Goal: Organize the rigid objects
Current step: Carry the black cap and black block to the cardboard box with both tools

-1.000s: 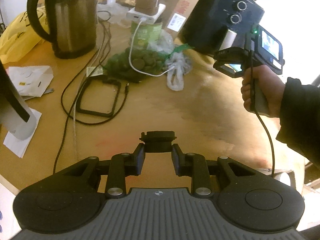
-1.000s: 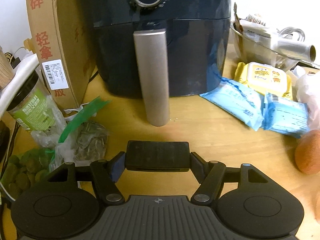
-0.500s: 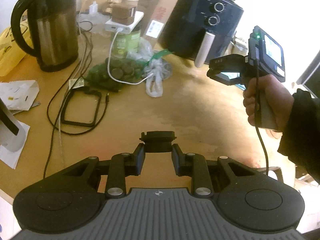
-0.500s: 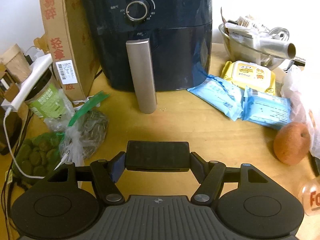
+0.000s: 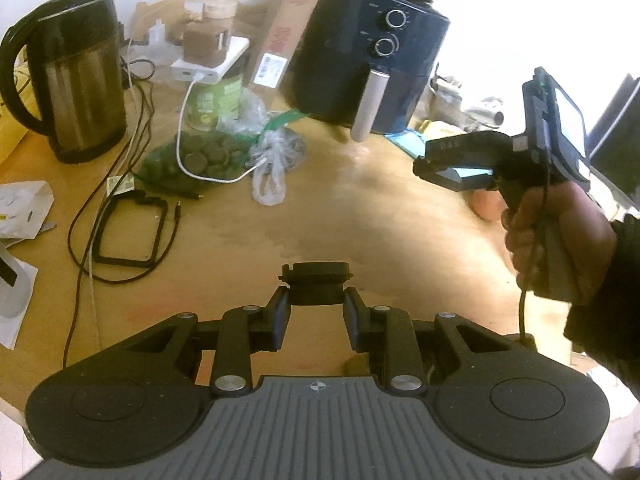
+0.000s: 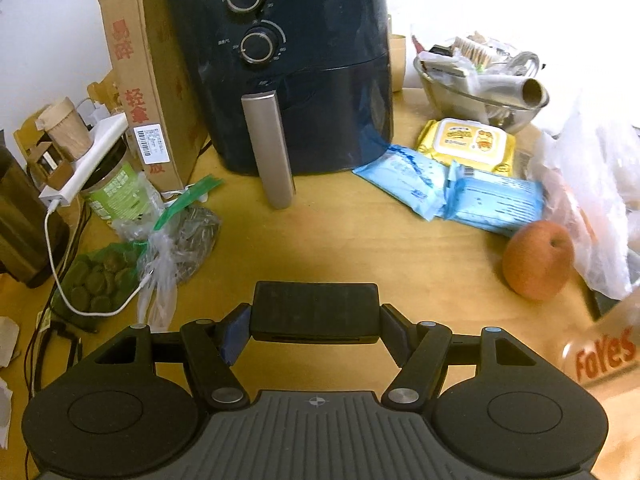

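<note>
My left gripper (image 5: 315, 300) is shut on a small black part with a flanged rim (image 5: 315, 280), held above the wooden table (image 5: 360, 208). My right gripper (image 6: 315, 330) is shut on a flat black rectangular block (image 6: 315, 312), held above the table in front of the dark air fryer (image 6: 296, 64). The right gripper also shows in the left wrist view (image 5: 460, 164), held in a hand at the right, with the block between its fingers.
A kettle (image 5: 76, 92), black cables and a square black frame (image 5: 130, 232) lie at the left. Bags of snacks (image 6: 132, 268), a cardboard box (image 6: 140, 80), wipe packs (image 6: 452, 184), a metal bowl (image 6: 480, 92), an apple (image 6: 538, 260) and plastic bags surround the fryer.
Both grippers have pulled back and up from the air fryer, so more of the table shows. Each keeps its hold on its black object.
</note>
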The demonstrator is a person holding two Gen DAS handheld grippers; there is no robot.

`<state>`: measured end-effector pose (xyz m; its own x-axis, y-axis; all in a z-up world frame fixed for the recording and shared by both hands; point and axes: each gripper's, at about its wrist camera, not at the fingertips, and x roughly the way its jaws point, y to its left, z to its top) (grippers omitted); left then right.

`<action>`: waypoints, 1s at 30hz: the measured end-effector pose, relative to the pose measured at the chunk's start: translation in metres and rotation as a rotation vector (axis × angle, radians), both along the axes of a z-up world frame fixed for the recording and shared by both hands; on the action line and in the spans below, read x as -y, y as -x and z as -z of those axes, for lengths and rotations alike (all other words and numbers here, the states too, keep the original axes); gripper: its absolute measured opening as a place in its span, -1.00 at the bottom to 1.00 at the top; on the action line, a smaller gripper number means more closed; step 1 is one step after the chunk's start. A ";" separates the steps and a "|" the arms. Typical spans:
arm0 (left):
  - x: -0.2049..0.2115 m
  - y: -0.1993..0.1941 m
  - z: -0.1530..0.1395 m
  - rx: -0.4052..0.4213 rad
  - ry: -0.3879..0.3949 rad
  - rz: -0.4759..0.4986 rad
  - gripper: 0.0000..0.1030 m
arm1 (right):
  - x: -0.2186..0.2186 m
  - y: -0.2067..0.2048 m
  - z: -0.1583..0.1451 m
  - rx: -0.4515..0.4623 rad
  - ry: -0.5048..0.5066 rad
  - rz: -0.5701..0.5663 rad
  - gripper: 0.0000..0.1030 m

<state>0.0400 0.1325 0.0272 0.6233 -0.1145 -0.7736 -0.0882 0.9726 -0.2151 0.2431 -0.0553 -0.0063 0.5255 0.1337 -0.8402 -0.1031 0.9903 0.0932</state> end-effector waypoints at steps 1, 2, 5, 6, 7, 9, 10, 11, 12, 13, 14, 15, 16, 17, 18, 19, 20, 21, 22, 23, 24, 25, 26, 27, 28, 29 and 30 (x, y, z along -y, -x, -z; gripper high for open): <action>0.002 0.000 -0.001 0.001 -0.001 0.004 -0.44 | 0.003 0.004 -0.002 0.004 0.002 -0.004 0.37; 0.004 0.000 -0.001 0.002 -0.003 0.006 -0.44 | 0.006 0.008 -0.004 0.007 0.002 -0.006 0.37; 0.011 0.000 -0.003 0.008 -0.004 0.015 -0.44 | 0.014 0.017 -0.010 0.009 -0.008 -0.009 0.37; 0.013 0.000 -0.004 0.010 -0.004 0.019 -0.44 | 0.017 0.021 -0.013 0.012 -0.012 -0.011 0.37; 0.015 0.000 -0.004 0.011 -0.005 0.022 -0.44 | 0.019 0.024 -0.015 0.015 -0.016 -0.012 0.37; 0.020 0.001 -0.005 0.013 -0.006 0.030 -0.44 | 0.025 0.030 -0.019 0.019 -0.024 -0.014 0.37; 0.022 0.001 -0.006 0.014 -0.006 0.033 -0.44 | 0.028 0.033 -0.021 0.020 -0.029 -0.016 0.37; 0.024 0.001 -0.006 0.015 -0.006 0.037 -0.44 | 0.030 0.037 -0.023 0.022 -0.032 -0.020 0.37; 0.027 0.001 -0.007 0.017 -0.005 0.041 -0.44 | 0.032 0.041 -0.025 0.025 -0.033 -0.026 0.37; 0.030 0.002 -0.008 0.021 -0.002 0.048 -0.44 | 0.034 0.045 -0.027 0.030 -0.032 -0.033 0.37; 0.032 0.002 -0.008 0.027 0.008 0.056 -0.44 | 0.036 0.049 -0.030 0.035 -0.031 -0.040 0.37; 0.034 0.003 -0.009 0.032 0.017 0.065 -0.44 | 0.038 0.053 -0.032 0.039 -0.031 -0.046 0.37; 0.036 0.005 -0.010 0.037 0.021 0.072 -0.44 | 0.040 0.058 -0.034 0.042 -0.032 -0.051 0.37; 0.040 0.005 -0.011 0.040 0.021 0.080 -0.44 | 0.043 0.061 -0.035 0.044 -0.035 -0.055 0.37; 0.043 0.006 -0.011 0.040 0.020 0.086 -0.44 | 0.045 0.065 -0.037 0.046 -0.037 -0.060 0.37; 0.046 0.006 -0.011 0.040 0.018 0.090 -0.44 | 0.047 0.070 -0.038 0.048 -0.037 -0.065 0.37; 0.049 0.007 -0.010 0.038 0.018 0.094 -0.44 | 0.049 0.074 -0.039 0.048 -0.040 -0.072 0.37; 0.051 0.008 -0.009 0.033 0.017 0.099 -0.44 | 0.051 0.078 -0.040 0.048 -0.046 -0.079 0.37; 0.053 0.008 -0.008 0.029 0.016 0.103 -0.44 | 0.054 0.082 -0.042 0.048 -0.050 -0.085 0.37; 0.055 0.010 -0.007 0.024 0.015 0.106 -0.44 | 0.056 0.086 -0.043 0.049 -0.052 -0.091 0.37; 0.058 0.010 -0.006 0.017 0.015 0.111 -0.44 | 0.059 0.091 -0.044 0.049 -0.055 -0.096 0.37; 0.060 0.012 -0.004 0.012 0.015 0.115 -0.44 | 0.062 0.095 -0.045 0.049 -0.059 -0.101 0.37; 0.062 0.013 -0.003 0.005 0.015 0.120 -0.44 | 0.065 0.099 -0.045 0.048 -0.065 -0.103 0.37; 0.065 0.015 -0.002 -0.001 0.015 0.124 -0.44 | 0.068 0.104 -0.046 0.044 -0.071 -0.104 0.37; 0.067 0.017 0.000 -0.007 0.015 0.130 -0.44 | 0.071 0.108 -0.047 0.039 -0.077 -0.103 0.37; 0.069 0.018 0.001 -0.013 0.016 0.136 -0.44 | 0.074 0.113 -0.047 0.036 -0.083 -0.104 0.37; 0.072 0.021 0.003 -0.020 0.016 0.143 -0.44 | 0.077 0.118 -0.048 0.033 -0.087 -0.105 0.37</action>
<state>0.0188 0.0603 0.0246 0.5838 -0.2134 -0.7833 0.0467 0.9721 -0.2300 0.1253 -0.1319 0.0412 0.5322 0.2613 -0.8053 -0.2103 0.9622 0.1732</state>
